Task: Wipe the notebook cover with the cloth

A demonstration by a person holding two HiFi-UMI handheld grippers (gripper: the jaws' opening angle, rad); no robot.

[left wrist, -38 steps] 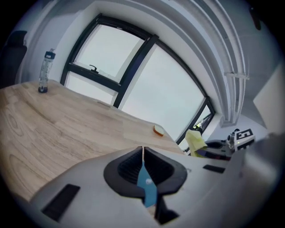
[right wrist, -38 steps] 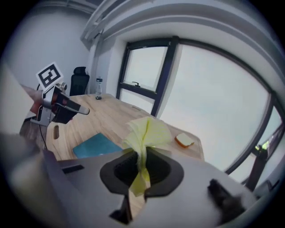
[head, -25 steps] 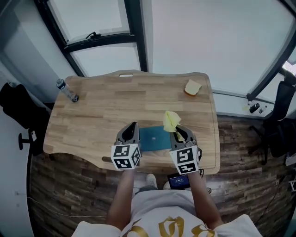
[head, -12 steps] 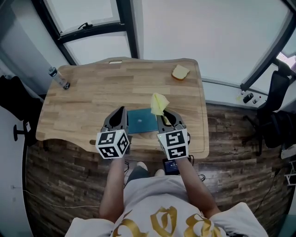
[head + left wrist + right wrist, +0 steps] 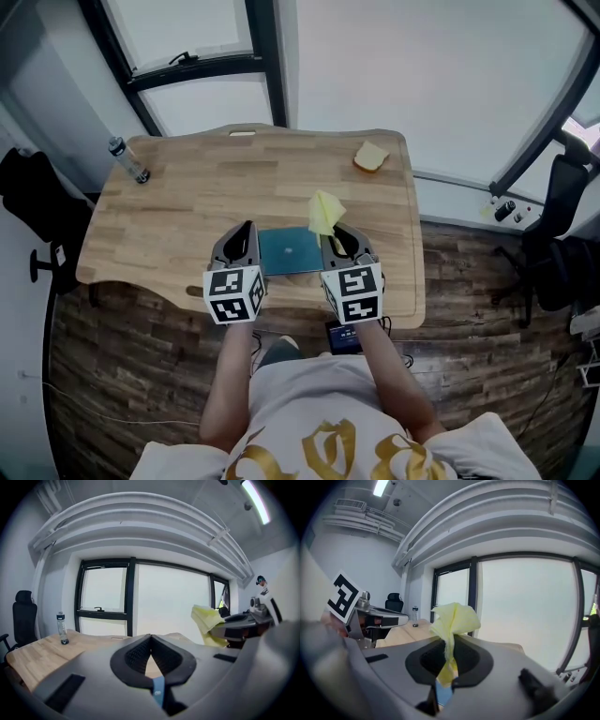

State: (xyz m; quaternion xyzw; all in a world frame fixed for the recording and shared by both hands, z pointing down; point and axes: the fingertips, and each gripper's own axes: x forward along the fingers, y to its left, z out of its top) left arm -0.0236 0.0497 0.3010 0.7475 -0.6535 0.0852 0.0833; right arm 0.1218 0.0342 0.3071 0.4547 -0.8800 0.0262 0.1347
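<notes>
A teal notebook [image 5: 288, 250] lies flat near the front edge of the wooden table [image 5: 187, 202], between my two grippers. My right gripper [image 5: 330, 234] is shut on a yellow cloth [image 5: 323, 212], which sticks up from its jaws above the notebook's right edge. In the right gripper view the cloth [image 5: 453, 620] is pinched between the pads and fans out above them. My left gripper [image 5: 246, 232] sits at the notebook's left edge. Its jaws meet at the tips [image 5: 150, 638] with nothing between them.
A clear water bottle [image 5: 128, 161] stands at the table's far left corner. A piece of bread [image 5: 371, 157] lies at the far right. Large windows run behind the table. A dark office chair [image 5: 562, 239] stands to the right and a black bag [image 5: 33, 202] to the left.
The head view has shifted, so the table sits lower and more to the left than a second ago. Both grippers keep the same places beside the notebook, and the cloth stays held.
</notes>
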